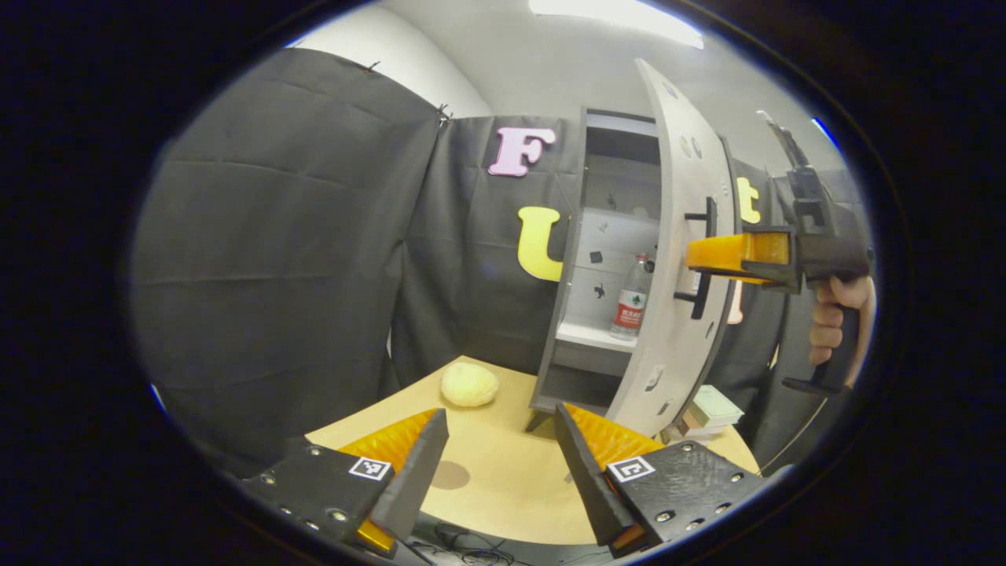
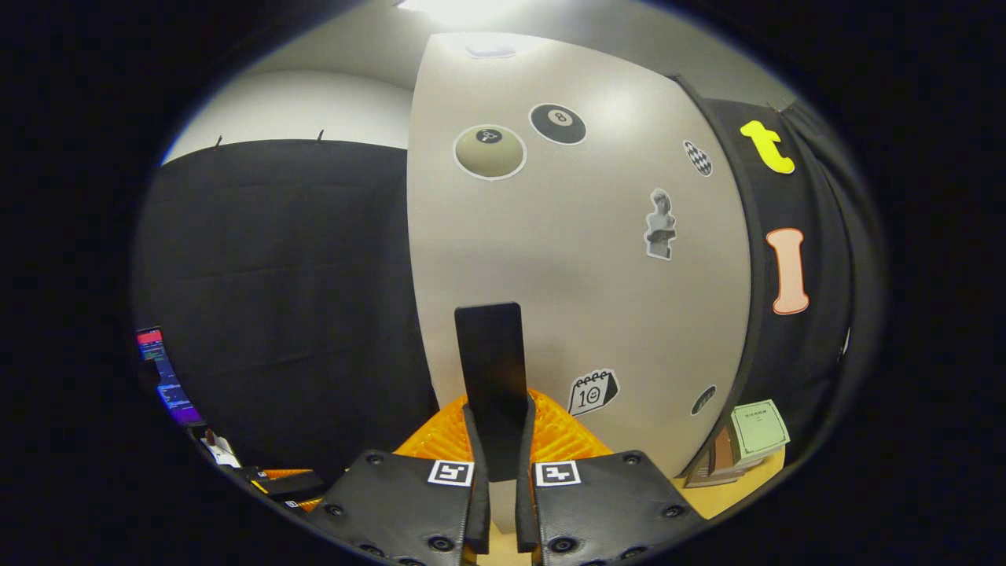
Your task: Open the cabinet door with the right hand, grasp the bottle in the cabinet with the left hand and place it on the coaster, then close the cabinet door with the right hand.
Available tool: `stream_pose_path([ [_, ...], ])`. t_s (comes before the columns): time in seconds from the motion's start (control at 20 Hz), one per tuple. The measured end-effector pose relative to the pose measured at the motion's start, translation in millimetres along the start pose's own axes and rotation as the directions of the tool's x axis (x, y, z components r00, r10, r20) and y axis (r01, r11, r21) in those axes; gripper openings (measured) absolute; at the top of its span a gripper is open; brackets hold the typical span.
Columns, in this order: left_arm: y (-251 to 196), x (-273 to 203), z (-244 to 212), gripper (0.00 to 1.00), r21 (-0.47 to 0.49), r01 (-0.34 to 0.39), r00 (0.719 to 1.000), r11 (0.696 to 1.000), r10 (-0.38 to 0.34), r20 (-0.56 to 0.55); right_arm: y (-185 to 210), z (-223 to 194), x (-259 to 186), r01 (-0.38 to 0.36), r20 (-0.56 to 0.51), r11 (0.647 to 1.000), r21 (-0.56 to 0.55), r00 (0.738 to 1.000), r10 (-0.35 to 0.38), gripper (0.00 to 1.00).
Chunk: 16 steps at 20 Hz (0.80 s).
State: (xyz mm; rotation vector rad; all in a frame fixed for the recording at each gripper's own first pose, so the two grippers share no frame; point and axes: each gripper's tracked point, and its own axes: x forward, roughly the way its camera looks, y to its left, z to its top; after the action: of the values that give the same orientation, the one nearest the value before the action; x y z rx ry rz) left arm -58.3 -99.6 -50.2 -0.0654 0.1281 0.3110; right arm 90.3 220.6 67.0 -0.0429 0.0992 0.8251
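Pale grey board makes up the cabinet door (image 1: 682,259), seen edge-on right of centre in the left gripper view, swung partly open. Behind it, on a white shelf (image 1: 593,336) of the grey cabinet (image 1: 567,259), a clear plastic bottle with a red label (image 1: 632,303) stands upright, long axis vertical. The left gripper (image 1: 501,464) is held at the bottom of the frame, jaws spread wide and empty; the bottle lies ahead, above and to their right, well apart. On the light wooden table (image 1: 503,487), a round brown coaster (image 1: 449,475) is seen between the jaws. At the right edge, the right gripper (image 1: 711,259), held by a hand (image 1: 835,314), meets the black door handle (image 1: 705,259).

Low in the right gripper view, the right gripper's jaws are clenched on the black bar handle (image 2: 491,369), which rises vertically against the stickered door face (image 2: 581,259). The left gripper is judged nearer the bottle.
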Motion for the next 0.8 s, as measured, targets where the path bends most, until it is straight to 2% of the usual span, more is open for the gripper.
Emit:
stream_pose_path([
  [0.2, -22.6, -31.4, 0.3, 0.82, -0.021, -0.025, 0.999, 0.999, 0.025, 0.024, -8.9, -1.4, -17.0, -0.028, -0.002, 1.0, 0.01, 1.0, 0.028, 0.15],
  [0.45, -48.7, -38.6, -9.3, 0.82, -0.002, -0.023, 1.0, 1.0, 0.023, 0.012, -21.1, -4.3, -33.7, -0.016, -0.004, 1.0, 0.024, 1.0, 0.016, 0.15],
  [0.8, -93.8, -48.4, -12.9, 0.82, 0.047, 0.045, 0.999, 0.998, -0.046, 0.012, -41.8, -5.6, -57.8, 0.056, 0.005, 0.997, 0.048, 0.998, -0.056, 0.14],
])
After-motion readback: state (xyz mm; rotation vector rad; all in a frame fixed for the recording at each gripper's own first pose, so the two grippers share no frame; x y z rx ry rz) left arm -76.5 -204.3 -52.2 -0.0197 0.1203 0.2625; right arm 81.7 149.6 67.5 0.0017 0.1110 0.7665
